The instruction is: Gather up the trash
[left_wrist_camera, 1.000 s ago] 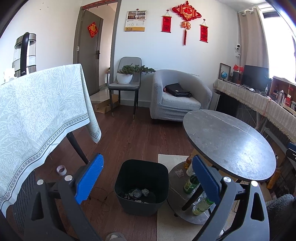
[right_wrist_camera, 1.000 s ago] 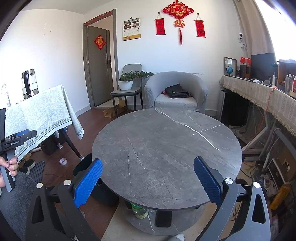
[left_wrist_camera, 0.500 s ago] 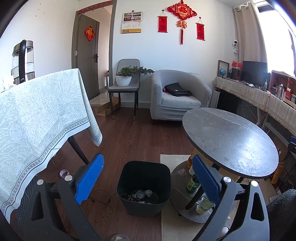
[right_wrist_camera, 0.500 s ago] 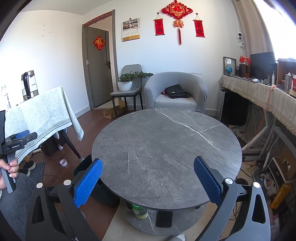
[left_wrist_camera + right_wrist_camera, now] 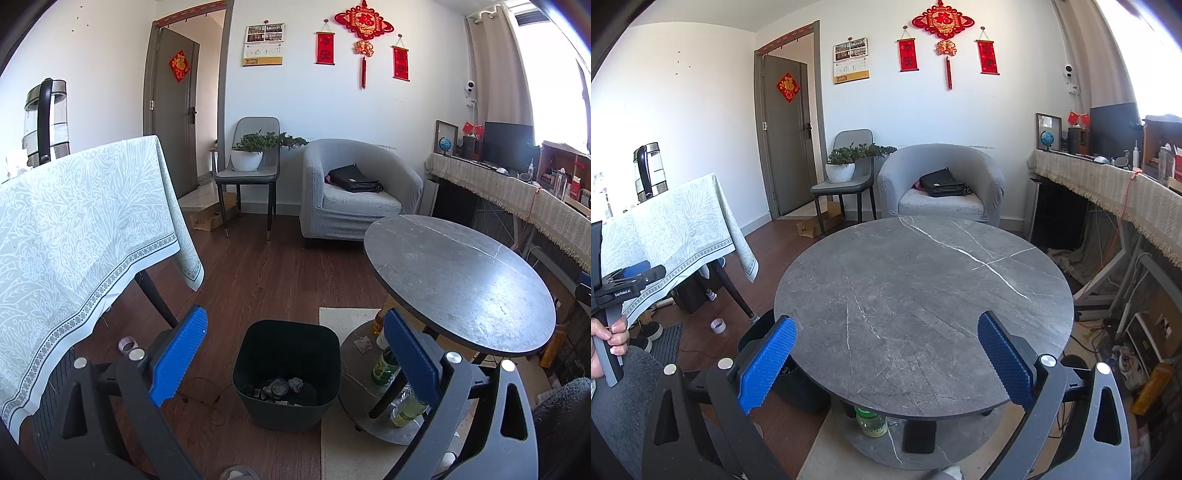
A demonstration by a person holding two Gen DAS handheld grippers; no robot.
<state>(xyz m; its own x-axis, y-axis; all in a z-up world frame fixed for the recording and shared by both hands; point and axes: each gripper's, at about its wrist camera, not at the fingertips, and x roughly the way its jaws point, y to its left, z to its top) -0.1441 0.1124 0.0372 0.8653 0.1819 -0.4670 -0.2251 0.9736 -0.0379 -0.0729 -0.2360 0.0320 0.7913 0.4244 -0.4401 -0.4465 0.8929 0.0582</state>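
Bin (image 5: 286, 373) stands on the floor between the cloth-covered bench (image 5: 74, 236) and the round bench (image 5: 458, 280), and holds crumpled trash (image 5: 279, 387) at its bottom. Left claw (image 5: 291, 354) hovers above it, pads spread wide, gripping nothing. Compared with one second ago, the left view has pulled back and up slightly: the bin sits a little lower and smaller in frame, and more of the floor shows. A crumpled scrap (image 5: 363, 343), possibly paper, lies on the round bench's lower shelf beside a green bottle (image 5: 384, 363). A tape roll (image 5: 127, 344) lies on the floor near the cloth-covered bench's leg.

Right claw (image 5: 882, 363) is held over the near edge of the round bench (image 5: 923, 295), pads spread wide and empty; its view is nearly unchanged. The left hand (image 5: 605, 347) grips its handle at the left edge.
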